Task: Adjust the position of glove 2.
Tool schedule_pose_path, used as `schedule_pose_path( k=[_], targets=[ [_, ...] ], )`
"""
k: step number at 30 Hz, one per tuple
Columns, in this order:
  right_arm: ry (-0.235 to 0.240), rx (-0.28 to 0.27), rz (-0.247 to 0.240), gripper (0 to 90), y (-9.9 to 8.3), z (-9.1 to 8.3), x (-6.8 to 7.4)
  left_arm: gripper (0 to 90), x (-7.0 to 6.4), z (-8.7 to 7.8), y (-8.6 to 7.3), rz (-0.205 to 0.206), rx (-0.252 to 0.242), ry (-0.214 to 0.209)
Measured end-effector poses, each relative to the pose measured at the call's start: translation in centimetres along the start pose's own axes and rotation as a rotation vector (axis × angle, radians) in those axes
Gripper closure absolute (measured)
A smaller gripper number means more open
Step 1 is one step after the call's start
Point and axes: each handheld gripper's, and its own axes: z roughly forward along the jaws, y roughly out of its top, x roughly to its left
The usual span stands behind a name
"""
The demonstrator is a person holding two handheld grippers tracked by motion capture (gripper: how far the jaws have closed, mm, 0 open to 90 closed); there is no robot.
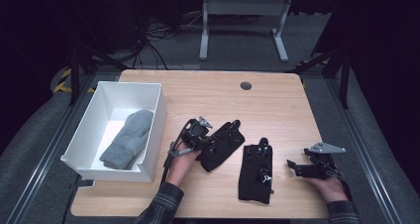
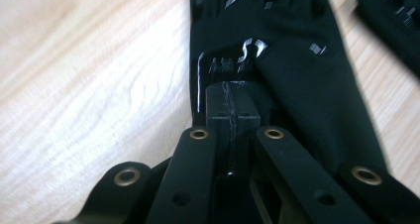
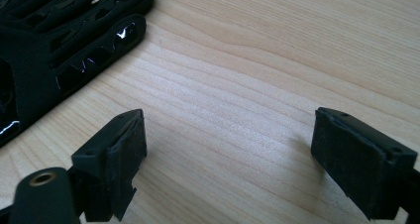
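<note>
Two black gloves lie on the wooden table (image 1: 277, 105). My left gripper (image 1: 206, 141) sits at the lower left edge of the left glove (image 1: 224, 144). In the left gripper view its jaws (image 2: 232, 107) are pressed together on a raised fold of that glove (image 2: 297, 85). The other glove (image 1: 256, 172) lies flat nearer the front, and its edge shows as the other glove (image 2: 391, 16). To its right my right gripper (image 1: 295, 167) hovers low over bare wood. The right gripper (image 3: 233, 135) is open and holds nothing, with that glove's fingers (image 3: 54, 50) at its upper left.
A white bin (image 1: 157, 116) stands at the table's left with a grey mitten (image 1: 128, 138) lying inside. A round cable hole (image 1: 245, 85) sits near the far edge. Dark floor, cables and a desk frame lie beyond the table.
</note>
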Motion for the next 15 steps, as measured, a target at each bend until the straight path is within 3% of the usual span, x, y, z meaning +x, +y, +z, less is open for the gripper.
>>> schedule_pose_path(
  k=[15],
  targets=[
    [0.0,0.0,0.0,14.2,0.0,0.0,0.0,90.0,-2.9,-1.6,-3.4,0.01,-0.031,-0.046]
  ],
)
